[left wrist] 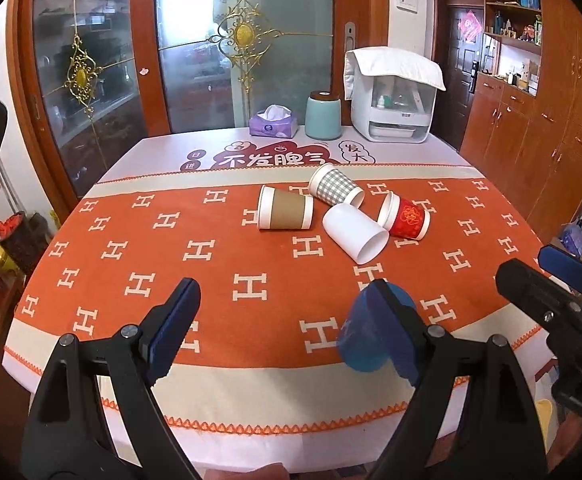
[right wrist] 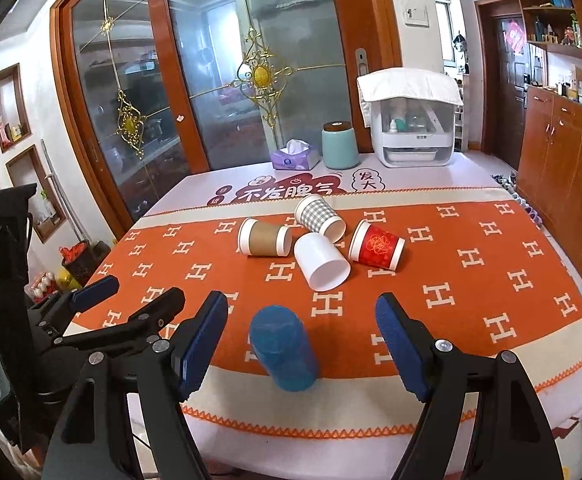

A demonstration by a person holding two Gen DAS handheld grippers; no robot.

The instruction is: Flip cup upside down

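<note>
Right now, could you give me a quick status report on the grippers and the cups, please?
Left gripper and right gripper both open, empty. Blue cup already upside down near table edge. Four paper cups on their sides, clustered mid-table. Nothing blocking.

Four cups (right wrist: 311, 240) clustered mid-table (right wrist: 491, 280), lone cup (right wrist: 283, 354) nearer front edge, canister (right wrist: 339, 146) behind

**Writing on the table mat**

The pale table mat (left wrist: 163, 148) beyond the orange cloth (left wrist: 131, 240) carries big white characters on a red cloud shape — "不发脾气" — and, to their right, "发大" in a small outlined bubble. Left of the cloud, small round badges read "日" and "进". The cloth repeats a white "H" pattern. Other labels — too small to read.
</note>
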